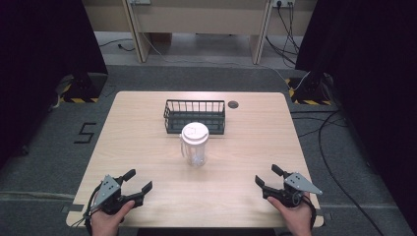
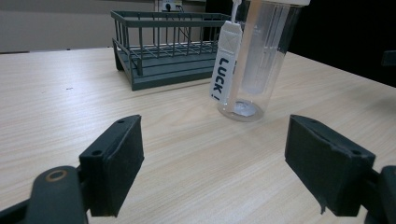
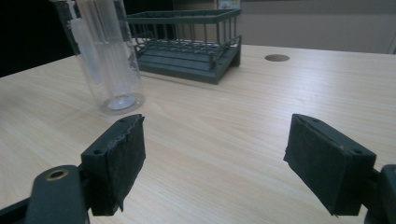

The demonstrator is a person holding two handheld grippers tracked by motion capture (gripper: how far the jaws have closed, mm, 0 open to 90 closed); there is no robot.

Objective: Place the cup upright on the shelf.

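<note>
Jaws spread, we hold the left gripper (image 1: 133, 189) and right gripper (image 1: 271, 184) near a clear plastic bottle (image 1: 194, 145). Left gripper view: the cylindrical bottle (image 2: 259, 60) stands ahead, between our padded jaws. Right gripper view: the bottle (image 3: 109, 56) rises beyond our left jaw, beside a slatted wire basket (image 3: 191, 44).

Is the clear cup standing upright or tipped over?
Upright. The clear cup stands on its round base on the table in front of the wire basket, with its white lid on top.
</note>
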